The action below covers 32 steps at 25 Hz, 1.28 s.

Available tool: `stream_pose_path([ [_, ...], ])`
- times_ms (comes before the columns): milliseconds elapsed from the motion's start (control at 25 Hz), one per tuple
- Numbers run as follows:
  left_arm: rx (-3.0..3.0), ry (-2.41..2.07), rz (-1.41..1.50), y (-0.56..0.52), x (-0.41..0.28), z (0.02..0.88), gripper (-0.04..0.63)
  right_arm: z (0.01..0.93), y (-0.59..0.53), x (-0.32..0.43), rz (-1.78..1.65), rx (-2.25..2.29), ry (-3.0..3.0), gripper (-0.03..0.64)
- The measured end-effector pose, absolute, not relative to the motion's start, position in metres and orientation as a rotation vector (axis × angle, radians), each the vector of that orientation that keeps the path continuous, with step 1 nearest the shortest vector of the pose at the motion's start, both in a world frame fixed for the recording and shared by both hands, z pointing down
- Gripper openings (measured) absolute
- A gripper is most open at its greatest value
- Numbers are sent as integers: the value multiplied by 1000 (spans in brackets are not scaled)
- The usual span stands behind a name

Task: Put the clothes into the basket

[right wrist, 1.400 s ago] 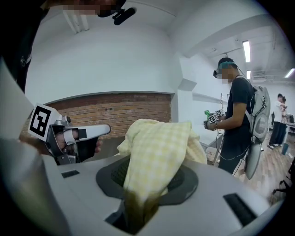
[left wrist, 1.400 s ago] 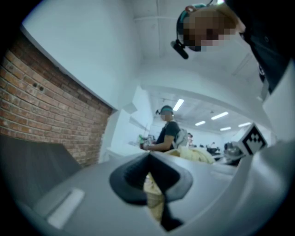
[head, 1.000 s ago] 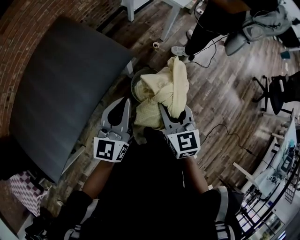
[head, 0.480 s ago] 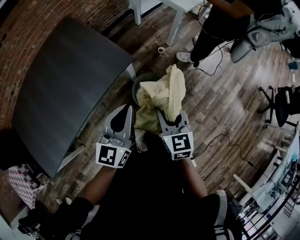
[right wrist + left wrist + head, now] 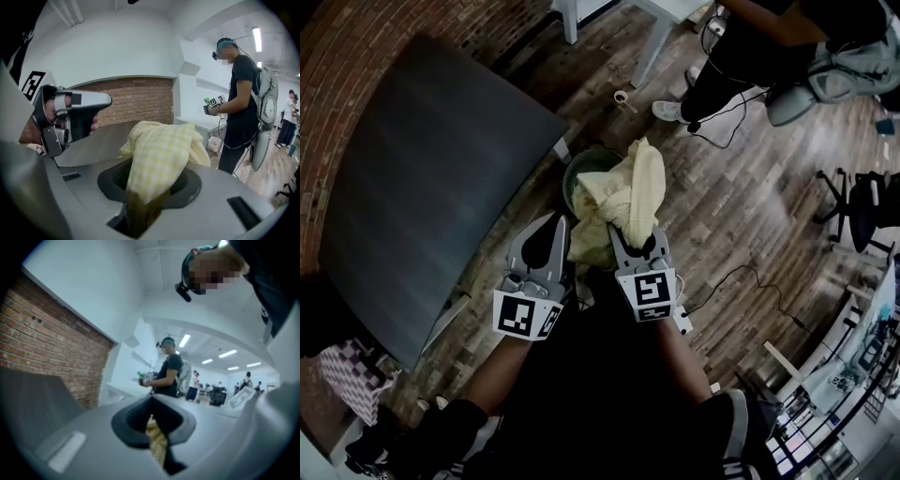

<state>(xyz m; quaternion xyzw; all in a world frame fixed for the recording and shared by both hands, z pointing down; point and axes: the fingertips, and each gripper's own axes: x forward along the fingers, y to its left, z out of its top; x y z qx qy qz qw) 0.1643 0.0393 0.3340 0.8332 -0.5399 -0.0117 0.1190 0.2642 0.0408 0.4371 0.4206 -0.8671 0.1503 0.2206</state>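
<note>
The big grey table (image 5: 422, 178) stands just beside the basket (image 5: 575, 169), on its left. The basket is round and dark and sits on the wood floor. Another person (image 5: 750, 47) stands well past the basket, on its far side.

The yellow cloth (image 5: 623, 197) is bunched up over the near side of the basket. It hides part of the rim and does not look like it is inside yet.

The right gripper (image 5: 619, 236) is on the near side of the basket, and its jaws are clamped on a thick fold of the cloth. The left gripper (image 5: 557, 221) is just beside it, nearer the table. Its jaws are almost together, with a thin strip of yellow in the slit, so I think it pinches an edge.

I think the cloth is light, soft and floppy. It will not break and it should not slip much. It will droop and a loose end could catch on the basket's rim. A thick bunch near the middle is the best place to hold it, so less hangs down.

Only the head view shows the basket and the cloth over it. Only the right gripper view shows the little squares on the cloth and how deep it sits in the jaws. Only the left gripper view shows the thin yellow strip.
</note>
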Motion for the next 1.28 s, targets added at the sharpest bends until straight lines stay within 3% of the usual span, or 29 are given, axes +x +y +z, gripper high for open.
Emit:
stream_pose_path([
  [1280,2333,-1498,47,-24,124,420,5,637,-19,222,646,1131,-2124,127],
])
